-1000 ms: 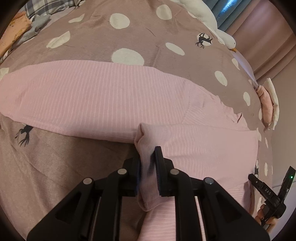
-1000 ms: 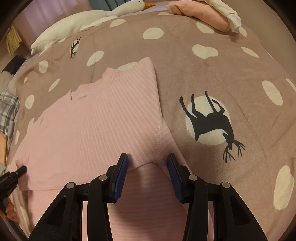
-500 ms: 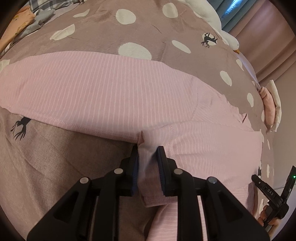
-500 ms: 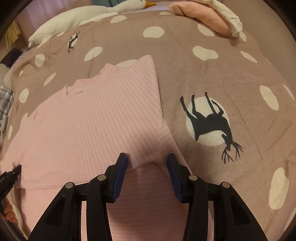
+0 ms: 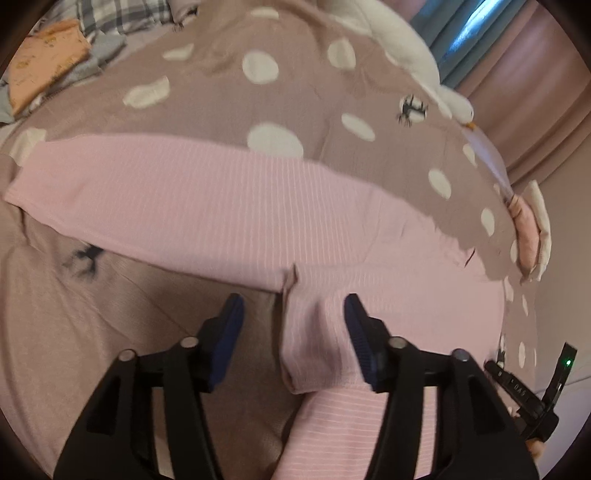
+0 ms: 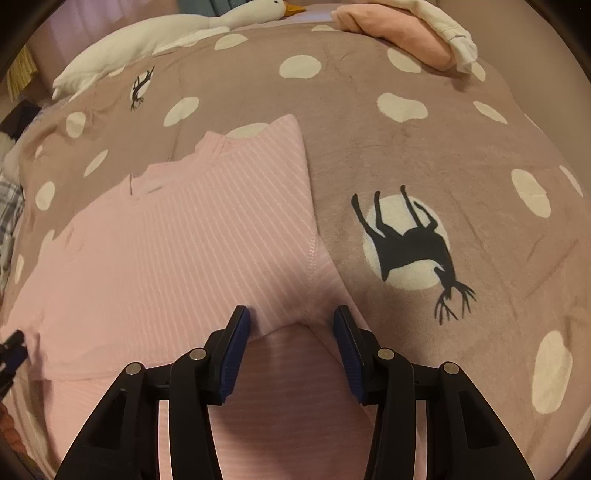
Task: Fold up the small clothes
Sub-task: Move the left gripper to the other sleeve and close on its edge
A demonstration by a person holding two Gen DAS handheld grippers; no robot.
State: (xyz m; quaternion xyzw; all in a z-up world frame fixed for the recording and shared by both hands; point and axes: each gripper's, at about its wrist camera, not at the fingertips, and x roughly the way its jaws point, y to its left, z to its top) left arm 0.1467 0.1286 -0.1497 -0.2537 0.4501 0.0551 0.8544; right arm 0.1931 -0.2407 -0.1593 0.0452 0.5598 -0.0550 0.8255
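Observation:
A pink striped long-sleeved top [image 5: 229, 206] lies flat on the brown spotted bedspread [image 5: 221, 107]. One sleeve stretches to the left; its other sleeve is folded over the body. My left gripper [image 5: 293, 317] is open, its jaws wide on either side of a folded sleeve end [image 5: 314, 343] that lies loose between them. My right gripper [image 6: 291, 325] is open over the top [image 6: 166, 251] near its side seam, holding nothing. The right gripper also shows at the lower right of the left wrist view [image 5: 528, 398].
A white goose plush [image 6: 166, 33] lies along the far edge of the bed. Folded pink and white clothes [image 6: 406, 33] sit at the far corner. Plaid, grey and orange clothes [image 5: 48, 62] lie heaped at the upper left of the left wrist view.
My left gripper has opened and let go of the folded sleeve end, which now lies on the top. The right gripper has stayed open in place.

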